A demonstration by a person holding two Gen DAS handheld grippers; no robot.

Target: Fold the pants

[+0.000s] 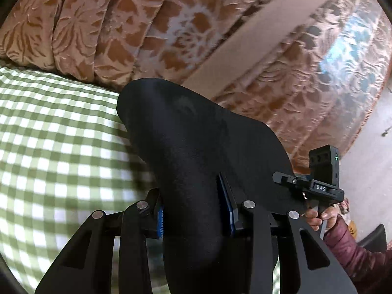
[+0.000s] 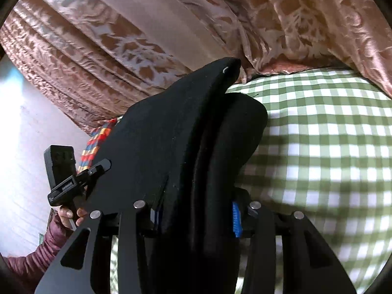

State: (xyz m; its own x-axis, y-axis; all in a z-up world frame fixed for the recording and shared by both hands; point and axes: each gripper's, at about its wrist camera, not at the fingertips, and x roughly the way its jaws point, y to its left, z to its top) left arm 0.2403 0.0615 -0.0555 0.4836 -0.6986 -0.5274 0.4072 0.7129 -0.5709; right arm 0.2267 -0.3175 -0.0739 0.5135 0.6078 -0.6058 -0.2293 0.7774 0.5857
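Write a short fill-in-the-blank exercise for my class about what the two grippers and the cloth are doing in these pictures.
1. Both grippers are shut on the black ____.
2. The bed sheet below has a green and white ____ pattern.
3. The left gripper and right gripper have ____ pads on their fingers.
4. The floral curtain hangs ____ the bed.

Missing words: pants; checked; blue; behind

left wrist: close behind tool, facing bed | right wrist: likewise | shared: checked sheet
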